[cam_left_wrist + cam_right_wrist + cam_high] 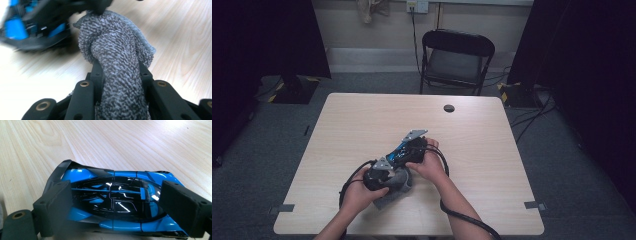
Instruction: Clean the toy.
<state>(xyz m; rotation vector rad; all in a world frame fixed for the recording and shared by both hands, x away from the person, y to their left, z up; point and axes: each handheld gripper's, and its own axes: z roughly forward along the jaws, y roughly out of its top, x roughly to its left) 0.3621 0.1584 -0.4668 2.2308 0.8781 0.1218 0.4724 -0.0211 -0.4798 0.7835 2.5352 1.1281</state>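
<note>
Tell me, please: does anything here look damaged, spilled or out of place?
Nothing stands out. The right gripper holds the glossy blue and black toy car, which looks whole. The left gripper clamps the bunched grey speckled cloth beside it. The light wooden table shows no spill.

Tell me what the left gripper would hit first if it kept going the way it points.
Probably the blue toy car. The left gripper, shut on a grey cloth, points toward it, with the car just beyond the cloth's tip; the exact gap is unclear.

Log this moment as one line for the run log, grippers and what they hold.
left gripper: shut on grey cloth | right gripper: shut on blue toy car | cloth meets the car's end | over wooden table
</note>
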